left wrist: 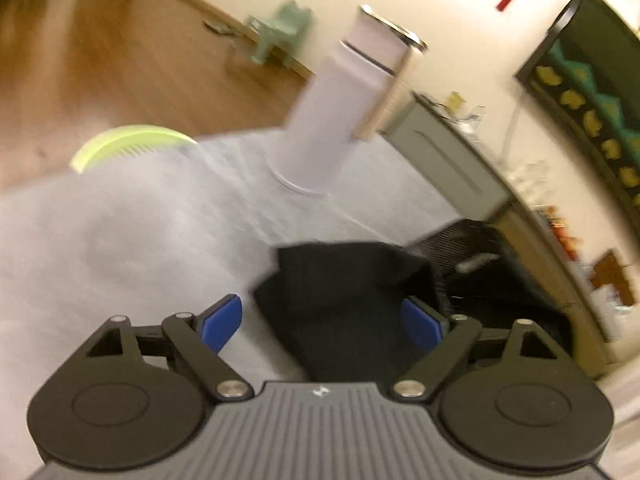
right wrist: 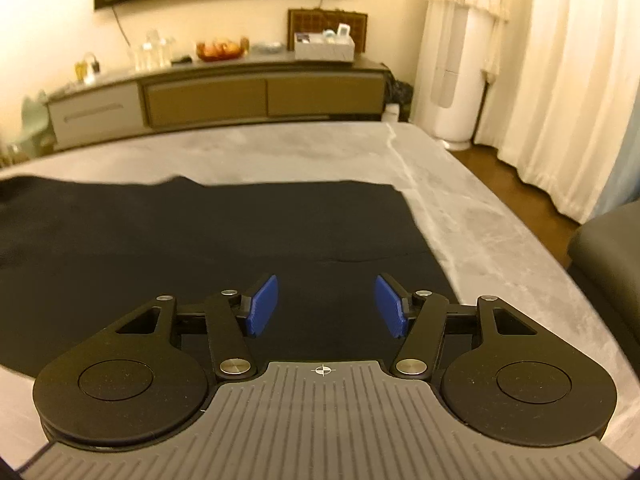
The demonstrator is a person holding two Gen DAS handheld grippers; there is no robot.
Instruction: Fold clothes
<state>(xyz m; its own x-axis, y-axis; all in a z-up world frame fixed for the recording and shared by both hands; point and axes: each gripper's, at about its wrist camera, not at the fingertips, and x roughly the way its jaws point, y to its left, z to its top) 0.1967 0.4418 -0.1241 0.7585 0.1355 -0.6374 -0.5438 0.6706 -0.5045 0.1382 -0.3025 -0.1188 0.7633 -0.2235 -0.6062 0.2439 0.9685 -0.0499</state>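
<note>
Black garment flat under gaping right tool; left tool spread wide, bottle, green comb only there

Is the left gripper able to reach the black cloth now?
Probably yes. The left gripper is open, and the black cloth lies between its blue pads on the grey cover. Nothing stands in the way; the bottle is farther off.

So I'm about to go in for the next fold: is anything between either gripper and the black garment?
Nothing visible is. The left gripper is open with a folded edge of the black garment between its pads, and the right gripper is open over flat cloth. The bottle and the green comb stand farther off on the grey sheet.
</note>
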